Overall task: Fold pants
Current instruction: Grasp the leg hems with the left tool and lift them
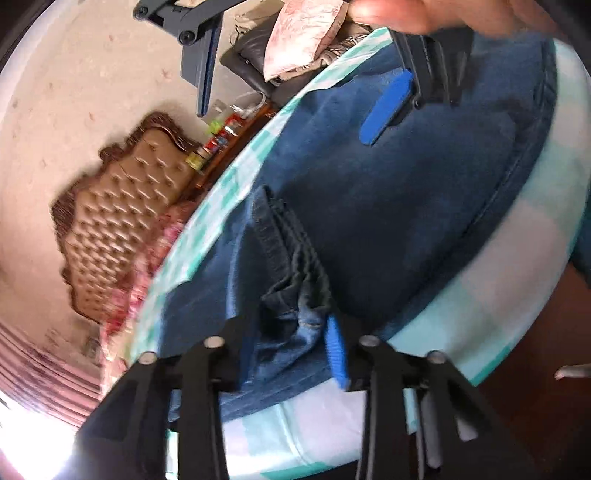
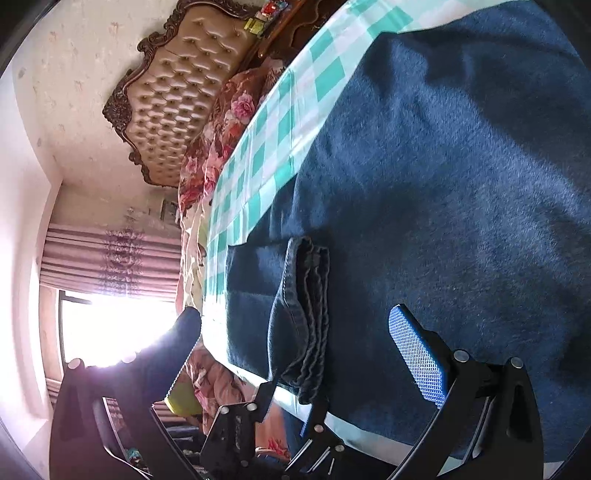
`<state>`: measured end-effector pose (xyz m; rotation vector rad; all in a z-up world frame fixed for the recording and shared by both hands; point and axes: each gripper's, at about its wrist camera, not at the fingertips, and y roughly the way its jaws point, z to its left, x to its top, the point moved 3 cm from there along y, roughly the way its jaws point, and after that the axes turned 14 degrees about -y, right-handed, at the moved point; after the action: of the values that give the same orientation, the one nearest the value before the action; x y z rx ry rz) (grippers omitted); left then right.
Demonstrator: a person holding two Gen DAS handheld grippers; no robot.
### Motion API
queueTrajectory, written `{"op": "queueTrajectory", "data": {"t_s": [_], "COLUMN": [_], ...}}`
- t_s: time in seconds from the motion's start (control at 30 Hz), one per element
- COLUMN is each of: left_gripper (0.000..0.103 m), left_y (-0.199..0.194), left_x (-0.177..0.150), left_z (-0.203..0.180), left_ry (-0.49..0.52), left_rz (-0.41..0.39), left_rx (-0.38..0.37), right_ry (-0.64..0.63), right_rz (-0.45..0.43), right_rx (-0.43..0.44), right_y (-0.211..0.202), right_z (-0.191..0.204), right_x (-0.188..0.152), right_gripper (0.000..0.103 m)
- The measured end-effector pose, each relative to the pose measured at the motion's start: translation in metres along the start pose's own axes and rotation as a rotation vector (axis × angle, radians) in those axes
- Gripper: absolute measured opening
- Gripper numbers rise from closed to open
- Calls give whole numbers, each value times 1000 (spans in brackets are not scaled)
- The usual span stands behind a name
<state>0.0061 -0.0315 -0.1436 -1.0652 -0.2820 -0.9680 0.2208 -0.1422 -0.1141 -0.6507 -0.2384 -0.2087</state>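
Observation:
Dark blue jeans [image 1: 406, 192] lie folded across a table under a teal-and-white checked cloth [image 1: 480, 314]. Their stacked leg hems [image 2: 310, 295] reach the table's near edge. In the left wrist view my left gripper [image 1: 291, 321] is shut on the bunched hems, with its blue pad [image 1: 334, 350] pressed against the denim. The right wrist view shows that same gripper [image 2: 291, 402] holding the hems at the table edge. My right gripper [image 2: 295, 314] hovers wide open over the jeans and holds nothing; its blue pad [image 2: 417, 358] faces inward. It appears at the top of the left wrist view [image 1: 284, 125], held by a hand [image 1: 424, 14].
Beyond the table's far edge stands a bed with a tufted headboard [image 2: 177, 99] and floral bedding [image 2: 229, 122]. A bright window with striped curtains [image 2: 110, 258] lies to the left. A dark chair holding a pink pillow [image 1: 299, 40] and a shelf of small items [image 1: 218, 140] stand beyond.

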Motion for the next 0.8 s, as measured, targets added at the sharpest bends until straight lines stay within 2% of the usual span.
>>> {"op": "queueTrajectory", "data": {"t_s": [0.07, 0.2, 0.23, 0.37, 0.47, 0.57, 0.8], "left_gripper": [25, 25, 25, 24, 24, 24, 24], "left_y": [-1, -7, -7, -5, -17, -22, -32], "left_x": [1, -7, -8, 2, 19, 31, 40], "left_z": [-1, -22, -24, -6, 14, 25, 35], "left_ry": [12, 150, 150, 17, -79, -99, -126], "left_rz": [-6, -95, -97, -60, -100, -126, -145], "left_rx": [-4, 82, 82, -1, -5, 5, 0], "right_ry": [2, 7, 8, 12, 14, 35, 24], "right_rz": [7, 4, 5, 21, 63, 129, 230], "right_rx": [-5, -17, -19, -21, 9, 71, 106], "right_y": [-1, -3, -3, 0, 8, 26, 70], "right_z": [-2, -7, -7, -5, 4, 9, 28], "right_x": [-2, -1, -1, 2, 3, 4, 16], "right_gripper": [98, 98, 98, 98, 98, 98, 98]}}
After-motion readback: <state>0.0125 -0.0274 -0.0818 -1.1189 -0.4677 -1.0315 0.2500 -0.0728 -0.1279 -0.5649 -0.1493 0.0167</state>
